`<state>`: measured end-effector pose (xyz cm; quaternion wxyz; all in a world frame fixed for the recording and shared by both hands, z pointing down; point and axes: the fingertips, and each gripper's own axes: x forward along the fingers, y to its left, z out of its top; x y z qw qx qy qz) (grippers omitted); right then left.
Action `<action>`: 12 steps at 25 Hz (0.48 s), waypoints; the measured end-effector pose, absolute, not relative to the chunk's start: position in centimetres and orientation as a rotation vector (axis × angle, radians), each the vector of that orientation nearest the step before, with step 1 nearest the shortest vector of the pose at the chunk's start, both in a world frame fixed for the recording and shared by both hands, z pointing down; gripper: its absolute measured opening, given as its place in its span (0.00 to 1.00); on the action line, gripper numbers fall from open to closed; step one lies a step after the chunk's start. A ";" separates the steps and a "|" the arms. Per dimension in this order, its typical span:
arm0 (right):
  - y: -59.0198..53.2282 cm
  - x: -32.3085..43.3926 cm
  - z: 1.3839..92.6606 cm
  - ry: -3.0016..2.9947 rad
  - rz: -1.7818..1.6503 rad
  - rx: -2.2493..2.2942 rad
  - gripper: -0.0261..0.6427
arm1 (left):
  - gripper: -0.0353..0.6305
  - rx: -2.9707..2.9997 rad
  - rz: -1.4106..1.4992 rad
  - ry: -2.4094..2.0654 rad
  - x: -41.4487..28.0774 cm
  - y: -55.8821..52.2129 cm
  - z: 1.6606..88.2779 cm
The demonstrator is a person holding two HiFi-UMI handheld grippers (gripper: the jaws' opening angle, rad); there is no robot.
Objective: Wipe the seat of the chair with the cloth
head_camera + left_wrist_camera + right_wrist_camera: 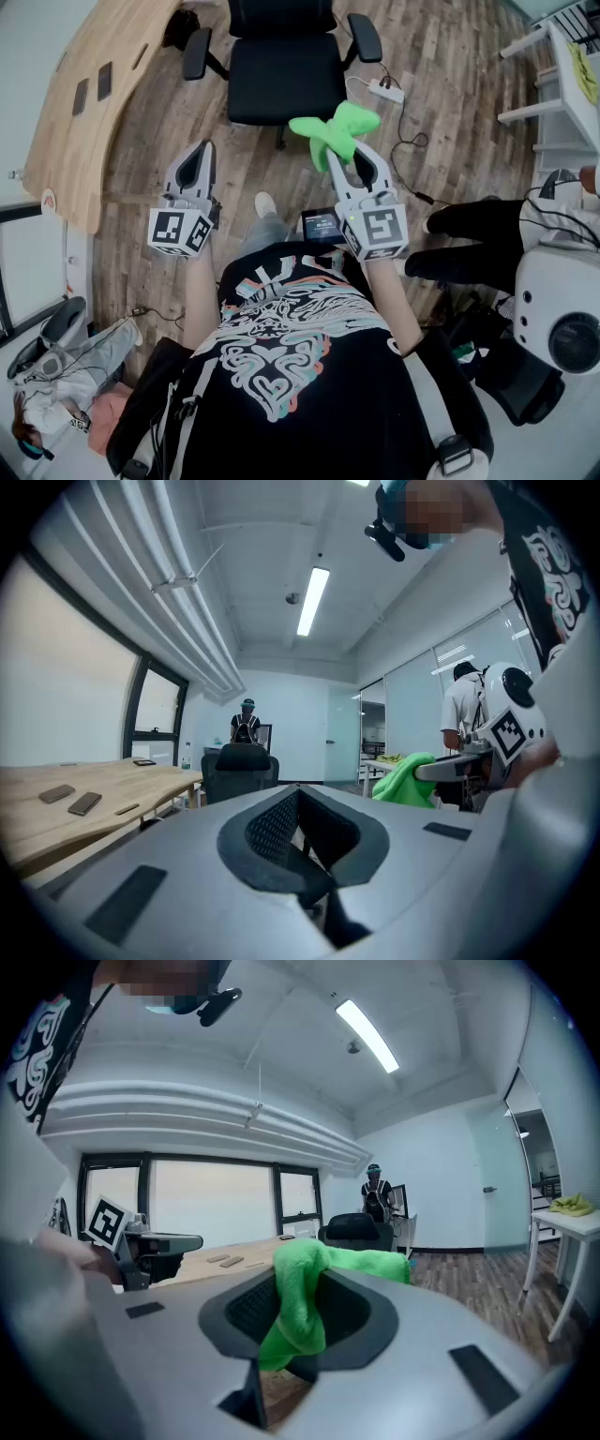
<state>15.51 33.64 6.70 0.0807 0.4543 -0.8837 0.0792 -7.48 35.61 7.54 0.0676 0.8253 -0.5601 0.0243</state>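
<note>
A fluffy bright green cloth (pixel 336 131), pinched in the right gripper (pixel 359 159), fans out in the air near the front edge of the black padded chair (pixel 281 89) seat. The left gripper (pixel 197 164) has its grey jaws pressed together, empty. A curved wooden desk (pixel 89 112) stands left of the chair, and a white power strip (pixel 385 90) lies on the plank floor to its right.
</note>
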 end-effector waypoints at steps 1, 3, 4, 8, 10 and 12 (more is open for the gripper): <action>33.8 15.7 6.8 -2.653 0.233 1.352 0.19 | 0.05 2.494 0.074 -1.687 -7.2 35.7 7.3; 34.1 16.1 6.9 -2.667 0.227 1.346 0.19 | 0.05 2.505 0.074 -1.684 -6.6 35.7 6.9; 34.3 16.4 7.0 -2.673 0.225 1.344 0.19 | 0.05 2.507 0.073 -1.682 -6.4 35.8 6.8; 34.7 16.9 7.0 -2.680 0.222 1.341 0.19 | 0.05 2.502 0.060 -1.686 -5.9 36.1 6.8; 34.8 17.2 6.9 -2.683 0.221 1.340 0.19 | 0.05 2.499 0.062 -1.695 -5.7 36.3 6.7; 34.8 17.5 7.0 -2.688 0.234 1.346 0.19 | 0.05 2.495 0.065 -1.705 -5.7 36.6 6.5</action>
